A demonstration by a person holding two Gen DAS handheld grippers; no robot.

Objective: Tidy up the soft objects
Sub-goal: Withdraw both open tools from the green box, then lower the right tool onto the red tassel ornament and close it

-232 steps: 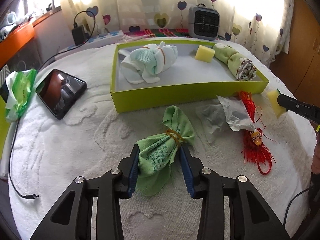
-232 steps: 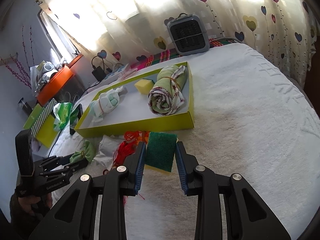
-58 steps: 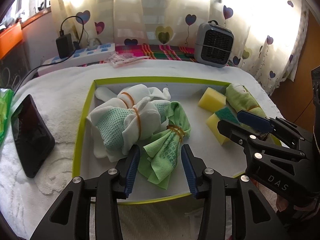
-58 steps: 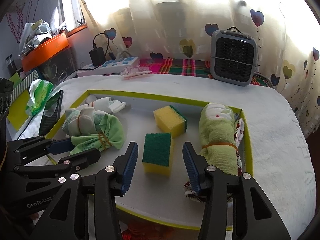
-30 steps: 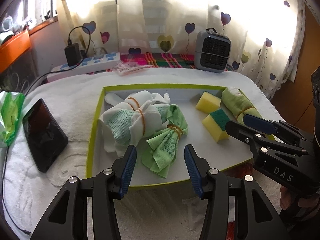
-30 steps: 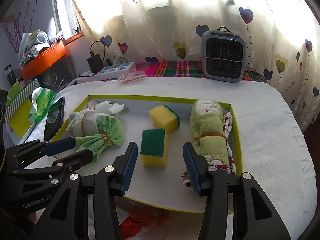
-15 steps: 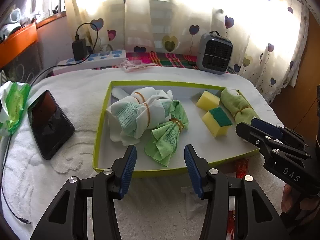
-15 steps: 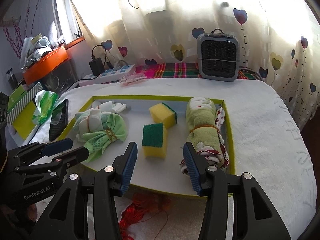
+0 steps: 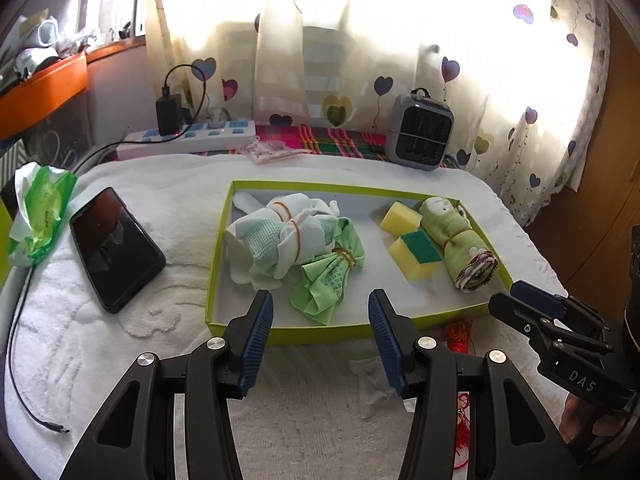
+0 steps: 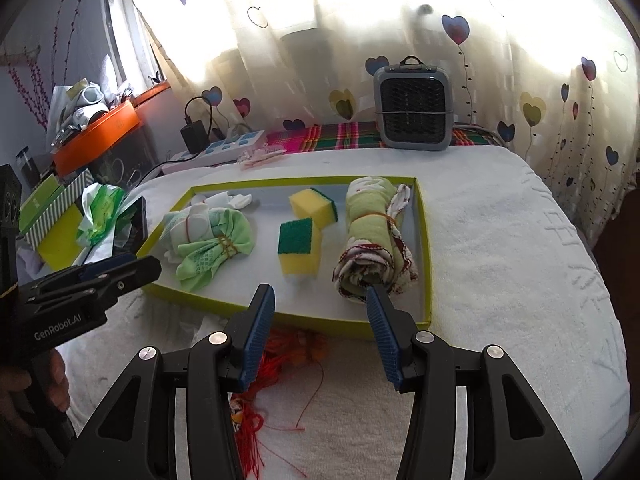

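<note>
Presently both the left gripper (image 9: pixel 320 334) and right gripper (image 10: pixel 318 330) stand apart, empty, outside the green tray (image 9: pixel 344 328). Next, judged: collect the red tassel (image 10: pixel 276 350) and crumpled plastic (image 9: pixel 370 380).

The green cloth bundle (image 9: pixel 330 274), which the left gripper (image 9: pixel 320 338) was clamping out on the white towel a while back, now lies loose inside the yellow-green tray (image 9: pixel 218 256), pressed against the white sock bundle (image 9: pixel 276 236). The green-topped sponge (image 10: pixel 298 246) has likewise left the right gripper (image 10: pixel 320 338) and sits in the tray, just in front of the plain yellow sponge (image 10: pixel 314 206). Both grippers have since let go and backed out over the tray's near wall; their blue pads now stand apart with nothing between them, hanging above the towel, and more of the red cord (image 10: pixel 280 350) shows beneath the right one.
</note>
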